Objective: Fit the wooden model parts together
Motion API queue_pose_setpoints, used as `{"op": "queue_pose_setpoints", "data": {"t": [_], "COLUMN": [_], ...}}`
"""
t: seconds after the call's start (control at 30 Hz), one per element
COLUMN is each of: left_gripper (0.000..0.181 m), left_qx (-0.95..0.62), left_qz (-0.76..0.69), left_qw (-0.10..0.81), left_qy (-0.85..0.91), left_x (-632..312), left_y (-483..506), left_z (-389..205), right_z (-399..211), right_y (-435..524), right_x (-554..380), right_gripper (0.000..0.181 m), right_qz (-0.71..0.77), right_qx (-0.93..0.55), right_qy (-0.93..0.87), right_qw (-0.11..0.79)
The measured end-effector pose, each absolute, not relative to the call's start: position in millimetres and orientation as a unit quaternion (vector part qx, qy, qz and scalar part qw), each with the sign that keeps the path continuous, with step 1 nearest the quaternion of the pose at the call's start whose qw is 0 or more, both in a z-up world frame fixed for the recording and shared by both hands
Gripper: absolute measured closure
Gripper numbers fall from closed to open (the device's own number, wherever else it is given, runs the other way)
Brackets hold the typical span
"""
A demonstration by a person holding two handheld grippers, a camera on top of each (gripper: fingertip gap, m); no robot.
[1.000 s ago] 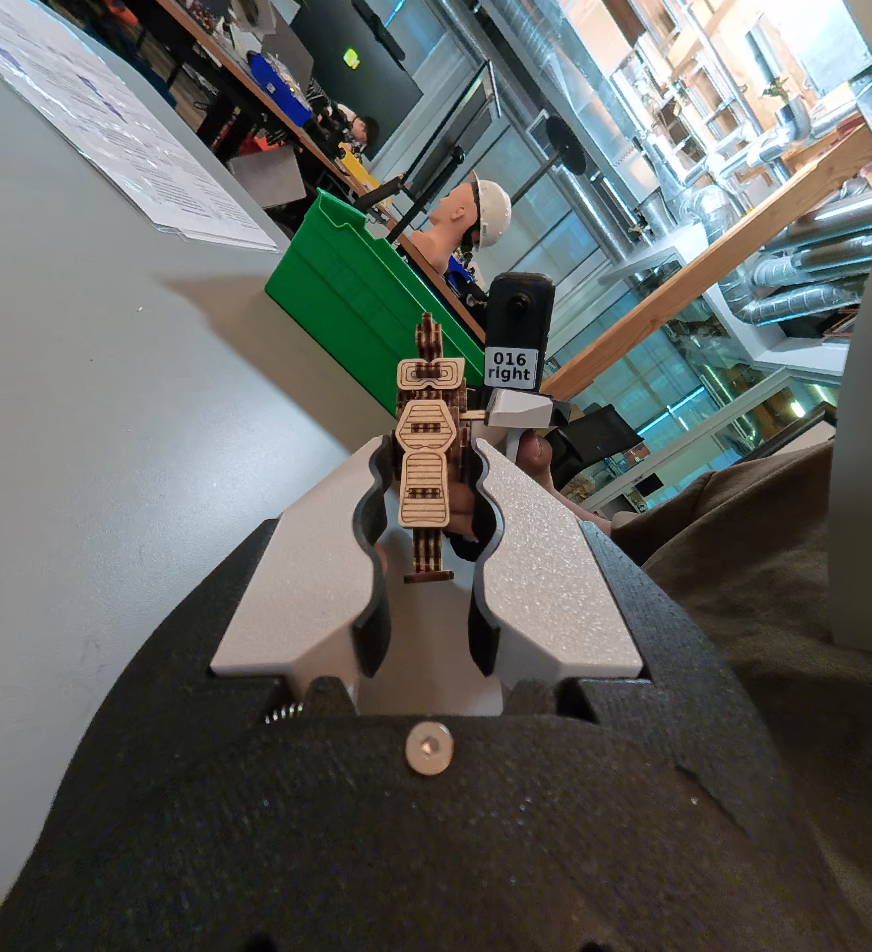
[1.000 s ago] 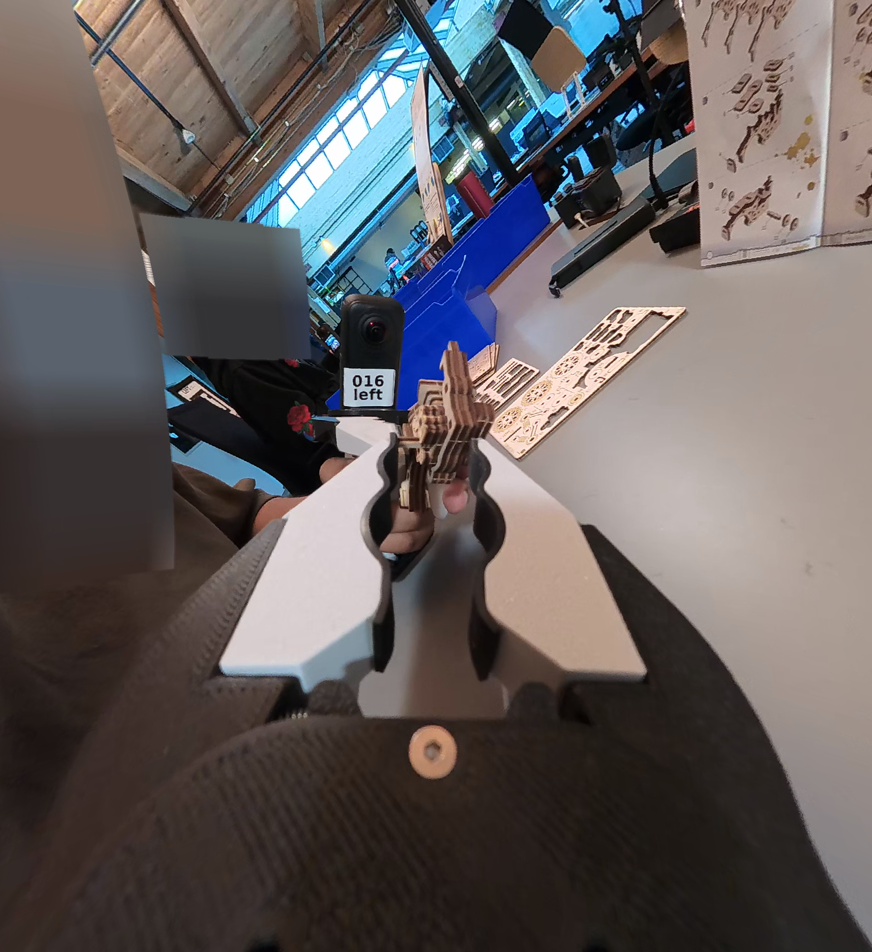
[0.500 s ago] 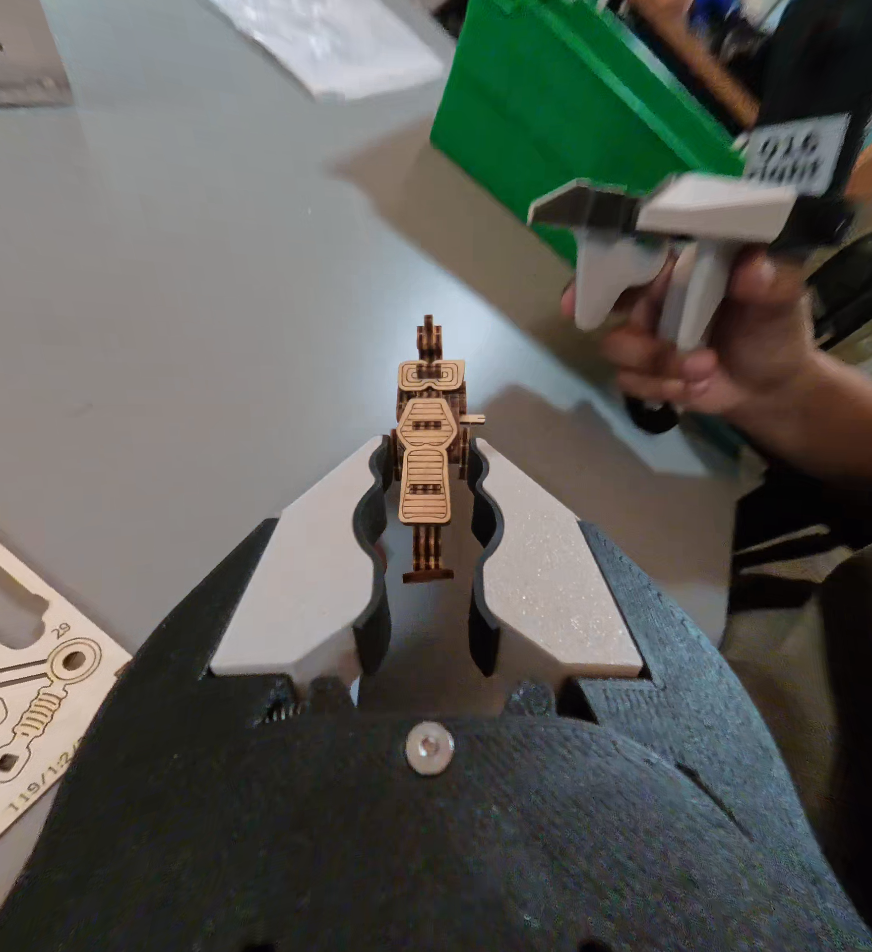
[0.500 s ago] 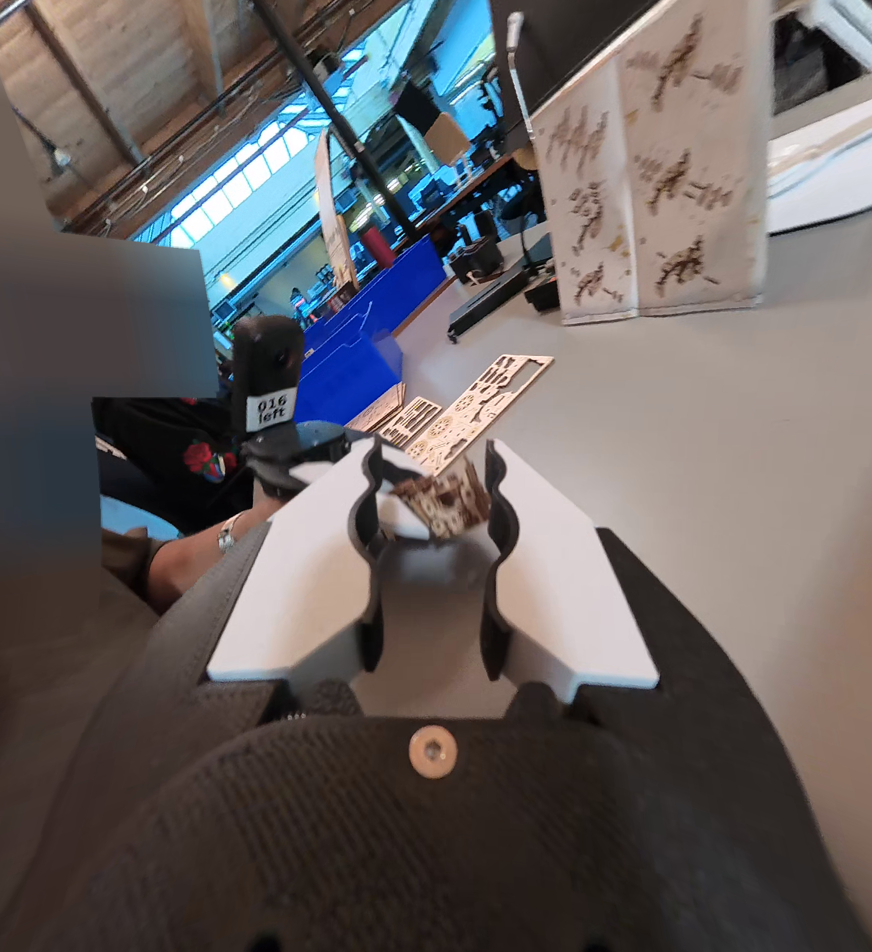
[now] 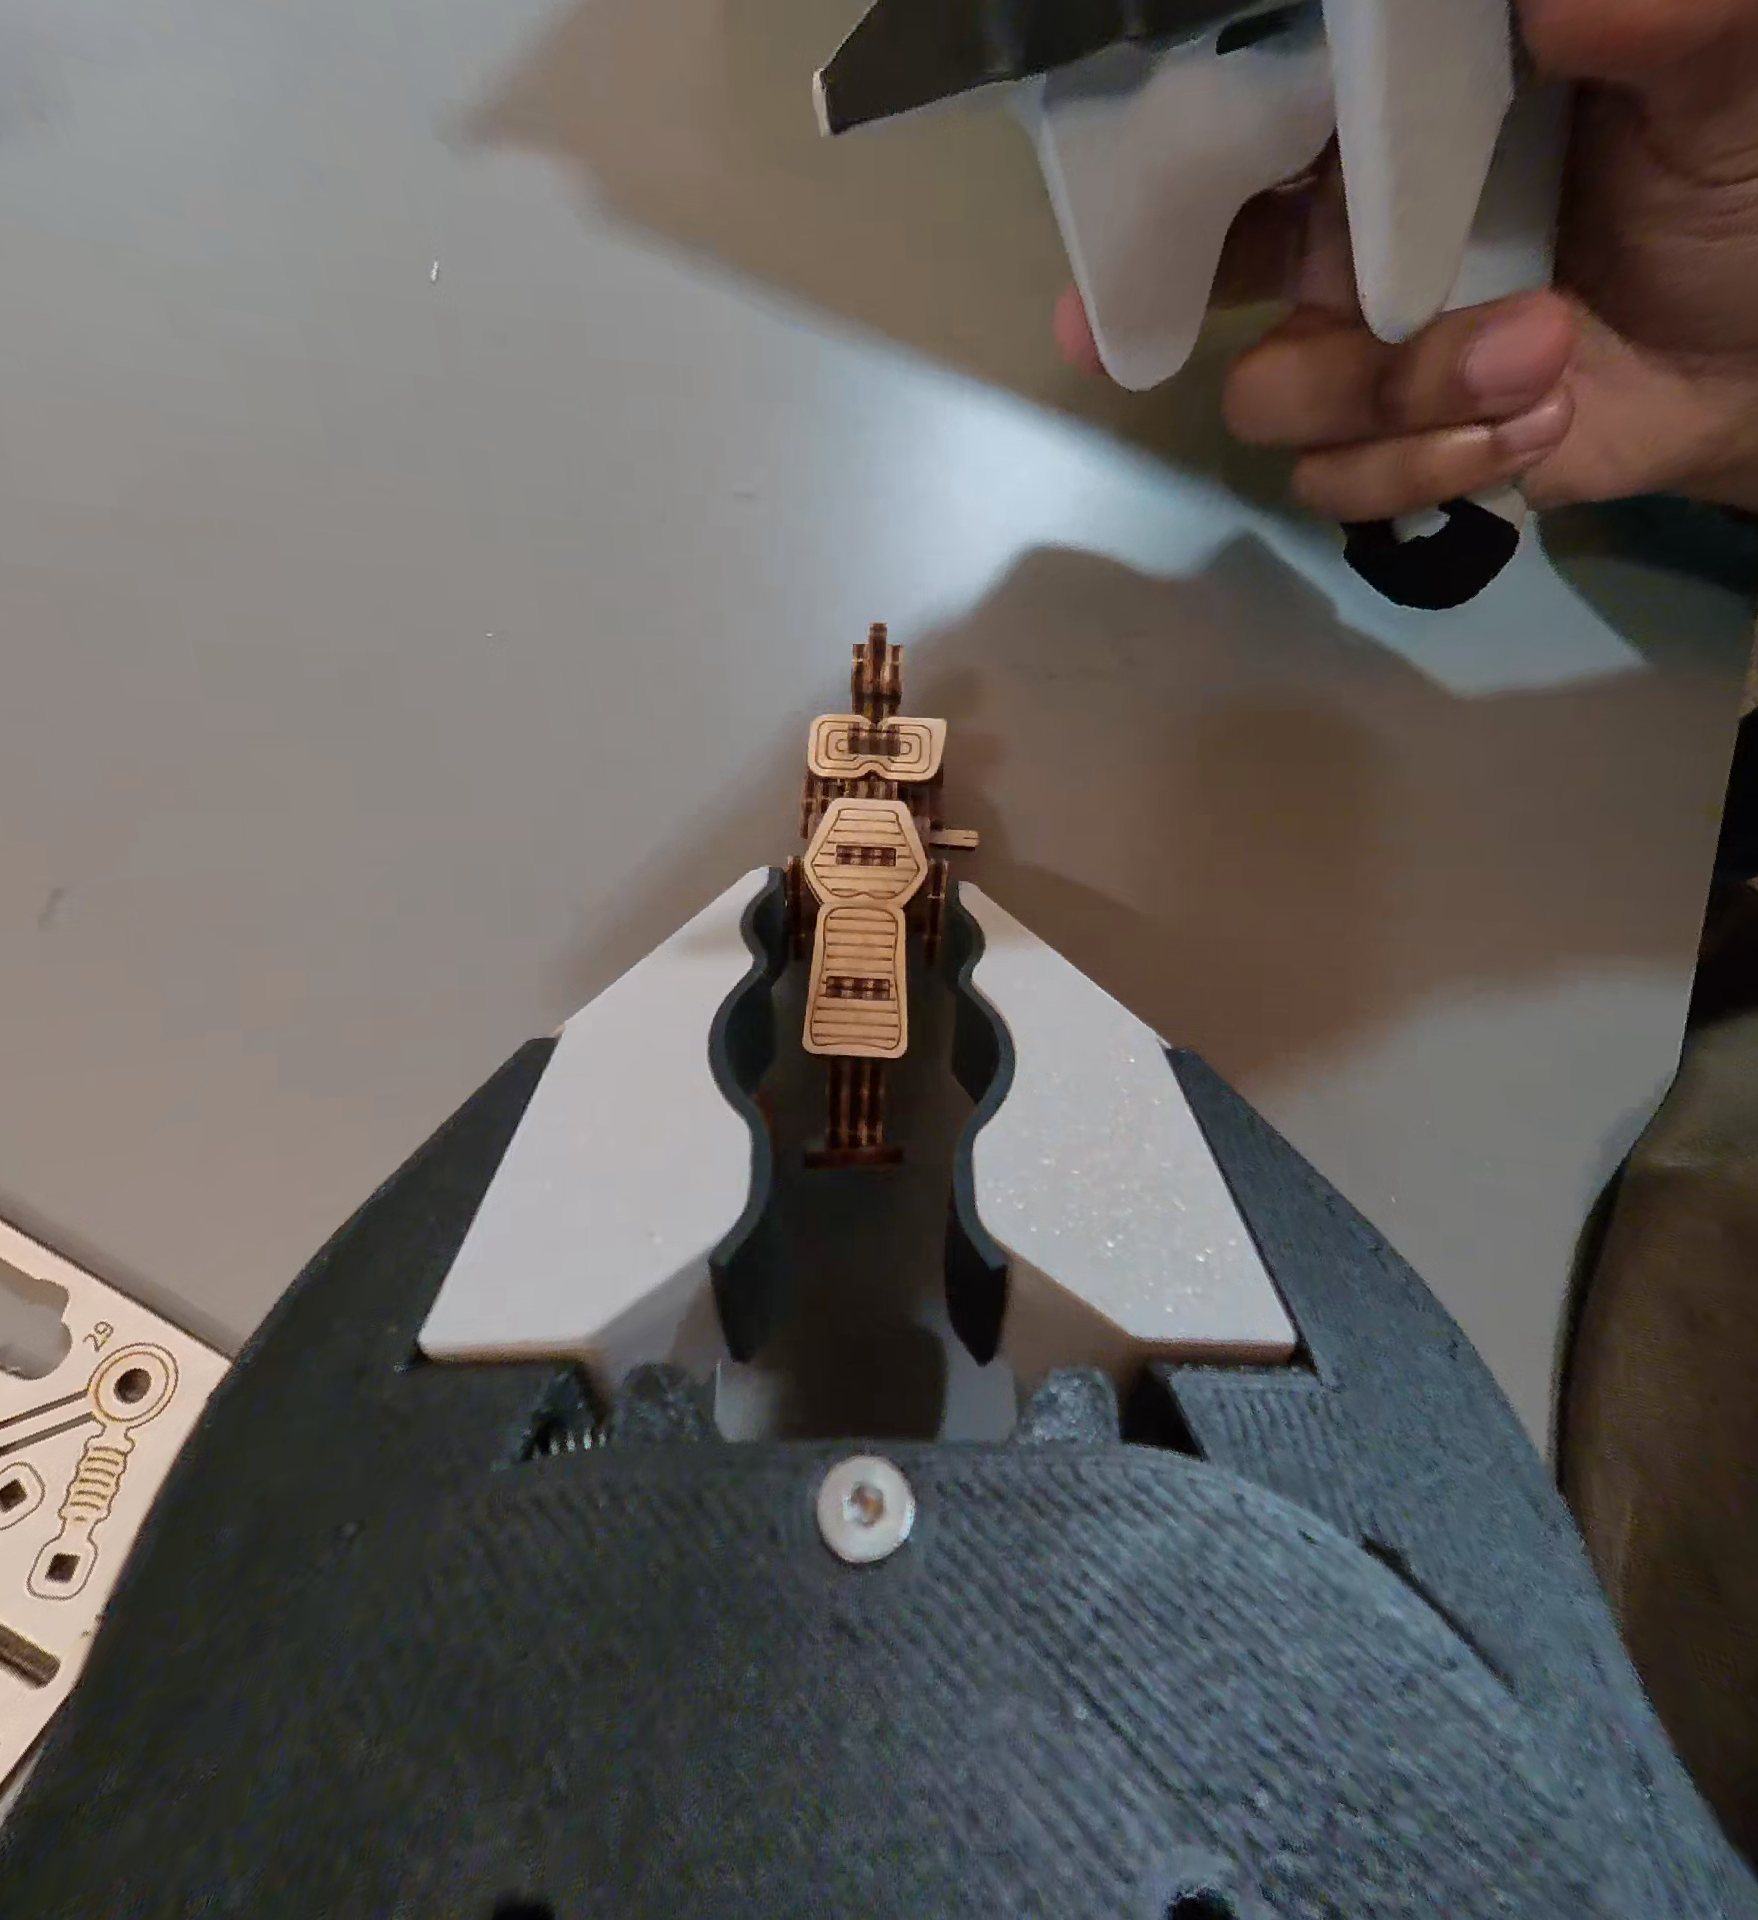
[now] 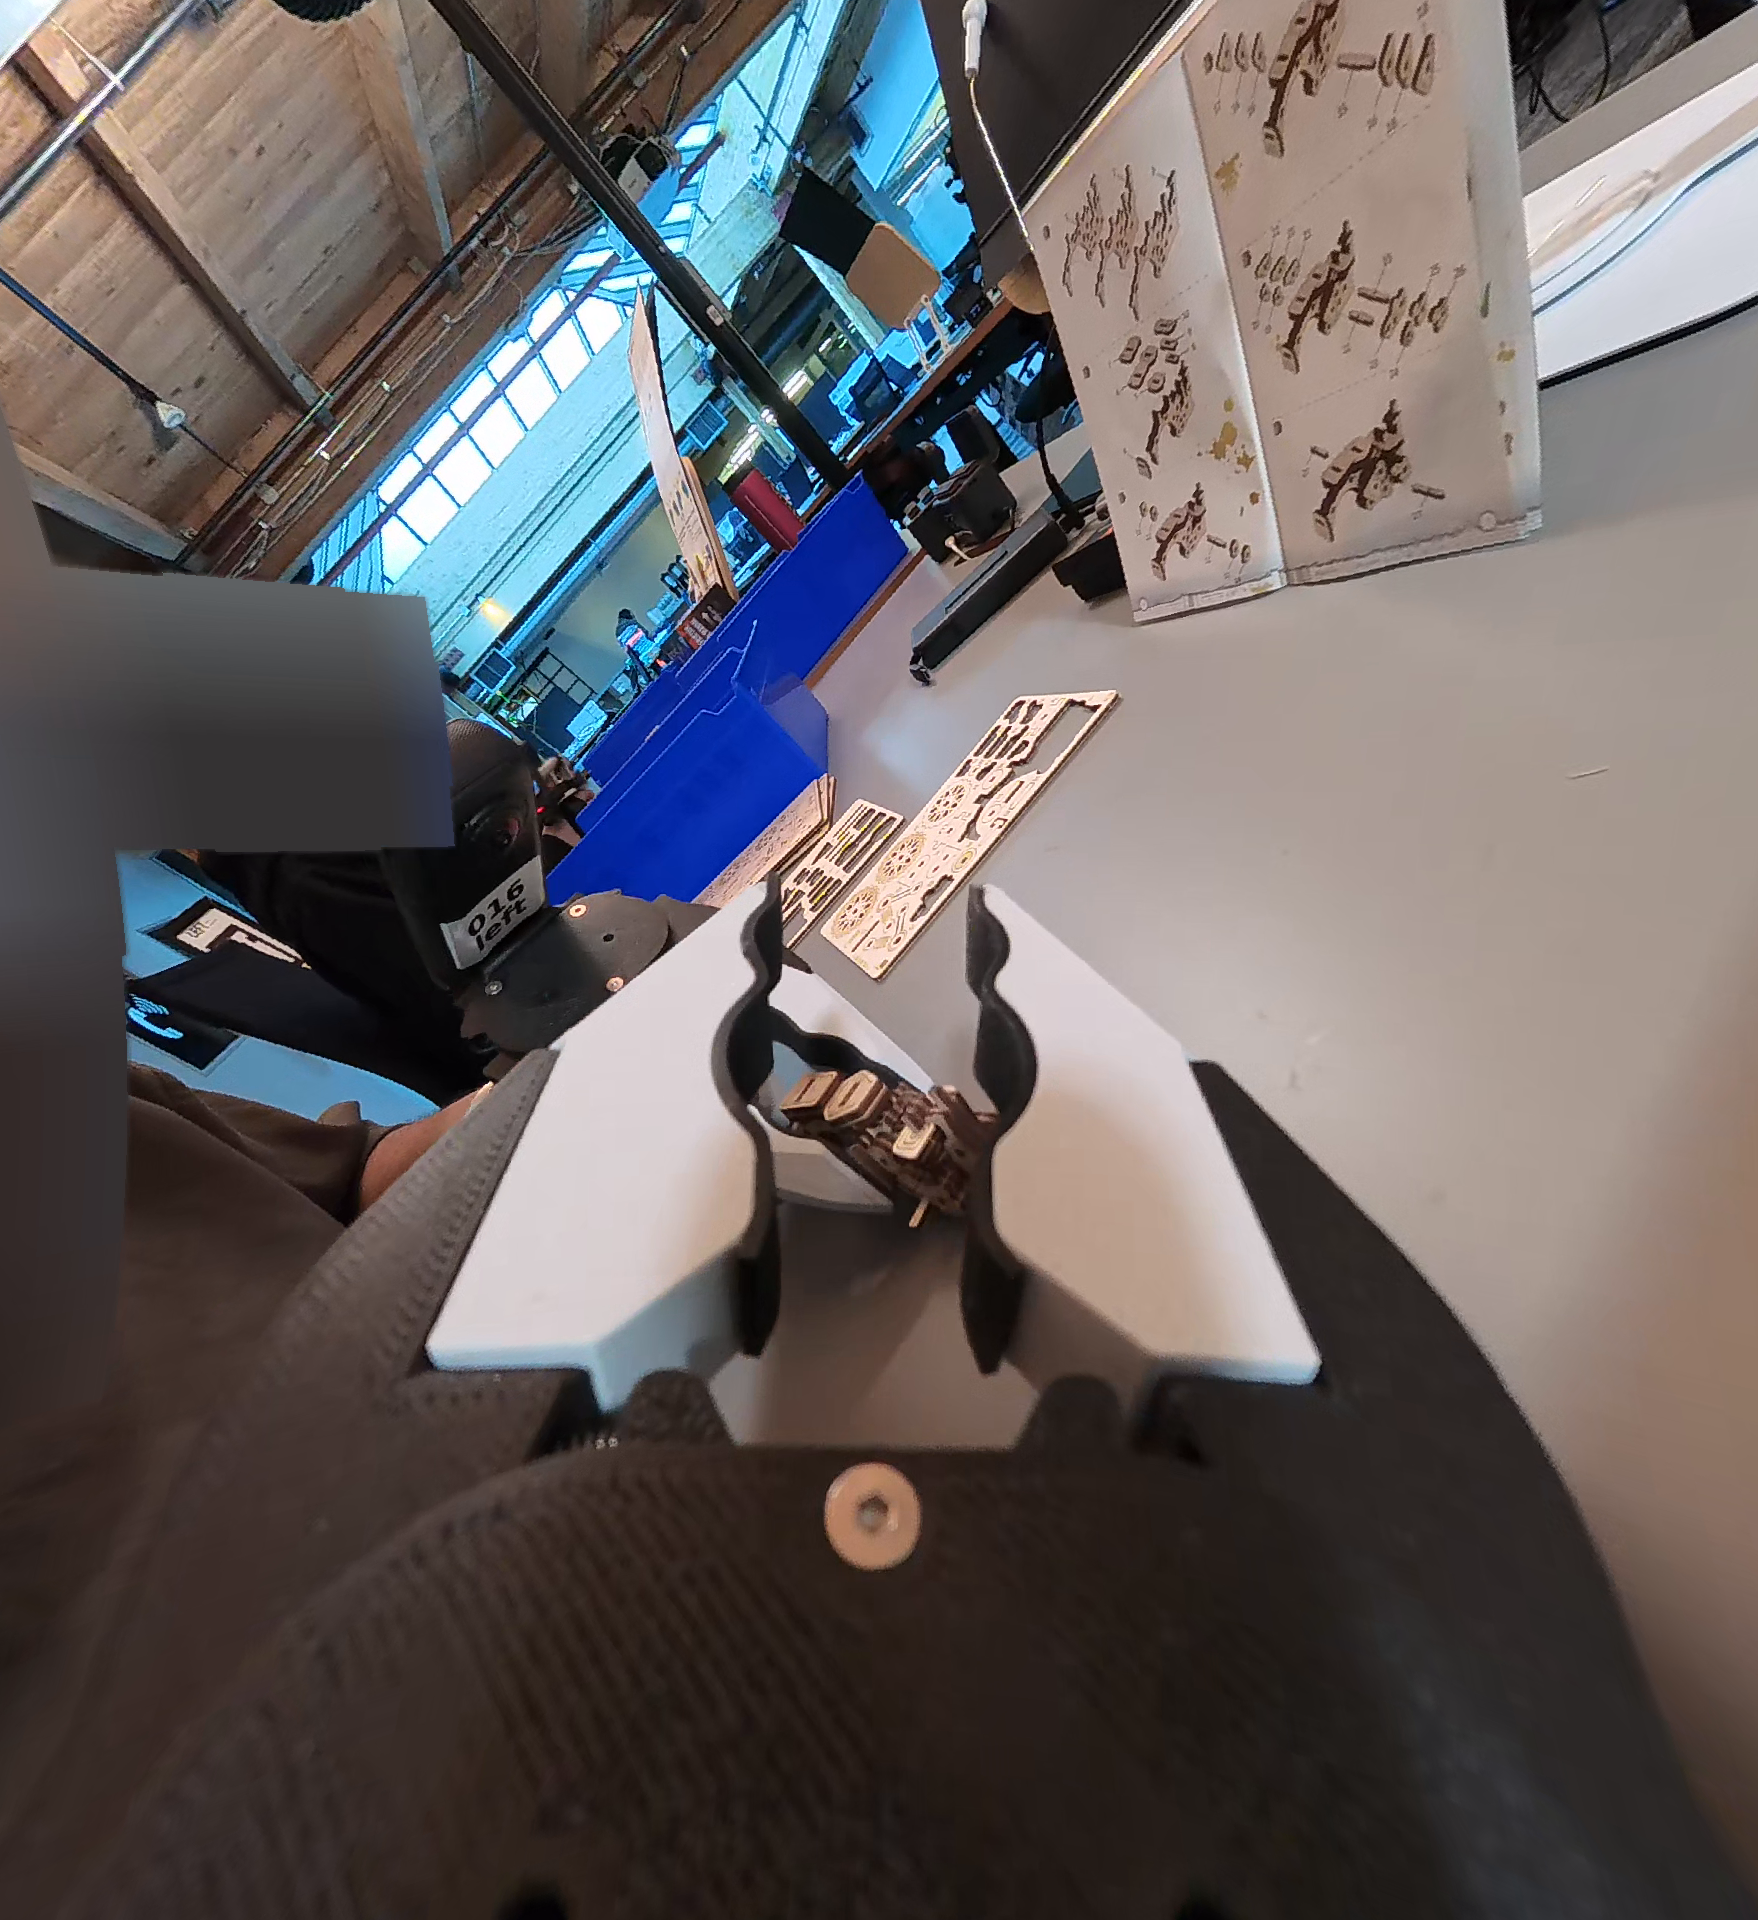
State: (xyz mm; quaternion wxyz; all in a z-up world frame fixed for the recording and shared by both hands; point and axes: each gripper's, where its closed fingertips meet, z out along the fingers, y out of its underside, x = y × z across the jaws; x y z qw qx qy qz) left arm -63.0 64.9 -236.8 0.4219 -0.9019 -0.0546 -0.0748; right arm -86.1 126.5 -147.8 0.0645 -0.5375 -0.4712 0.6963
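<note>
The left gripper has the wooden model pinched between its fingertips, jaws closed in on its sides, the piece standing up with its engraved slatted face toward the camera and a thin peg poking out on the right. It hangs above the grey surface, not touching it. Down in the lower left corner lies a laser-cut plywood sheet with some parts already punched out.

Up in the top right, the right gripper shows with a hand wrapped round its handle, well apart from the model. From its own camera, the right gripper stands part open with nothing between its fingers; the wooden model shows through the gap, lower down and held in the left gripper beyond.

Further out on the surface, more plywood sheets lie flat, just beside a blue bin. An unfolded instruction sheet stands upright at the back, covered in assembly diagrams.
</note>
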Motion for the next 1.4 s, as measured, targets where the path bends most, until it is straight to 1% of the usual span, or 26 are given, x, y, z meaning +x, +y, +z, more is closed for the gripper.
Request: {"op": "queue_pose_setpoints", "data": {"t": [0.43,0.7,0.83,0.93,1.0,1.1,1.13,1.17,1.3,1.4], "left_gripper": [0.142,0.115,0.093,0.088,0.091,0.092,0.098,0.104,0.114,0.115], "left_qx": [-0.896,-0.857,-0.820,-0.777,-0.755,-0.740,-0.735,-0.731,-0.737,-0.756], "left_qz": [-0.090,-0.126,-0.084,-0.020,0.049,0.139,0.158,0.168,0.171,0.170], "left_qw": [0.434,0.493,0.543,0.574,0.567,0.533,0.521,0.512,0.485,0.471], "left_qy": [-0.041,-0.081,-0.161,-0.259,-0.327,-0.387,-0.404,-0.419,-0.438,-0.421], "left_x": [-57.2,-69.2,-108.9,-157.5,-192.9,-227.4,-234.0,-238.4,-237.6,-231.7], "left_y": [65.4,65.2,53.5,25.4,-5.9,-52.3,-64.4,-74.1,-92.2,-87.8], "left_z": [-232.2,-204.8,-181.8,-166.6,-167.2,-176.0,-179.1,-182.3,-199.5,-206.0], "right_z": [-149.5,-148.3,-144.9,-141.3,-139.2,-137.0,-136.5,-136.3,-131.6,-129.1], "right_y": [123.3,123.2,122.7,120.3,116.9,110.1,107.8,105.7,98.2,97.4], "right_x": [-86.1,-86.9,-89.4,-94.0,-97.5,-103.5,-105.5,-107.6,-111.7,-109.3], "right_gripper": [0.149,0.150,0.153,0.155,0.155,0.157,0.157,0.157,0.157,0.159], "right_qz": [0.693,0.693,0.697,0.702,0.703,0.703,0.703,0.702,0.706,0.708], "right_qx": [-0.535,-0.531,-0.528,-0.522,-0.516,-0.507,-0.504,-0.500,-0.494,-0.493], "right_qy": [-0.479,-0.482,-0.479,-0.478,-0.481,-0.490,-0.493,-0.497,-0.500,-0.496], "right_qw": [0.062,0.069,0.075,0.081,0.086,0.092,0.095,0.097,0.089,0.099]}}
